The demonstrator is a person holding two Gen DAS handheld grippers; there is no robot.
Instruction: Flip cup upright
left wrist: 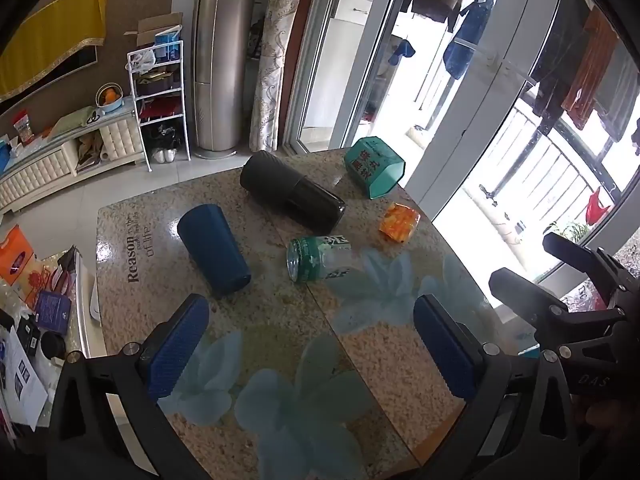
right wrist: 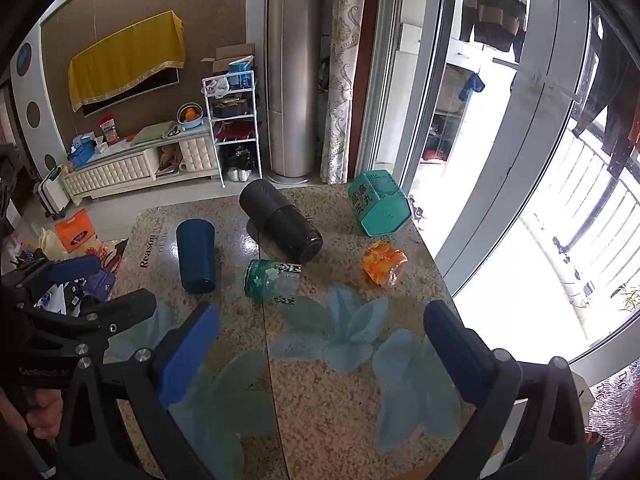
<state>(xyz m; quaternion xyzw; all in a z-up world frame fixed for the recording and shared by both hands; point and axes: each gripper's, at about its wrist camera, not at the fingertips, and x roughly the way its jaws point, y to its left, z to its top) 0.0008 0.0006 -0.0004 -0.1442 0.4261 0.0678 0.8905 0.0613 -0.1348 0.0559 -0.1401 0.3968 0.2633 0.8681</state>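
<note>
A dark blue ribbed cup (left wrist: pixel 212 248) lies on its side on the granite-look table (left wrist: pixel 280 340), left of centre; it also shows in the right wrist view (right wrist: pixel 196 255). My left gripper (left wrist: pixel 308 344) is open and empty, hovering above the table's near part, short of the cup. My right gripper (right wrist: pixel 320 354) is open and empty too, to the right of the left one. It also shows at the right edge of the left wrist view (left wrist: pixel 532 268). The left gripper shows at the left edge of the right wrist view (right wrist: pixel 108 284).
A black cylinder flask (left wrist: pixel 290 192) lies on its side behind the cup. A clear green-labelled jar (left wrist: pixel 318 258) lies at centre. A teal hexagonal box (left wrist: pixel 374 166) and an orange snack packet (left wrist: pixel 400 222) lie at the far right. Glass doors are beyond the table's right edge.
</note>
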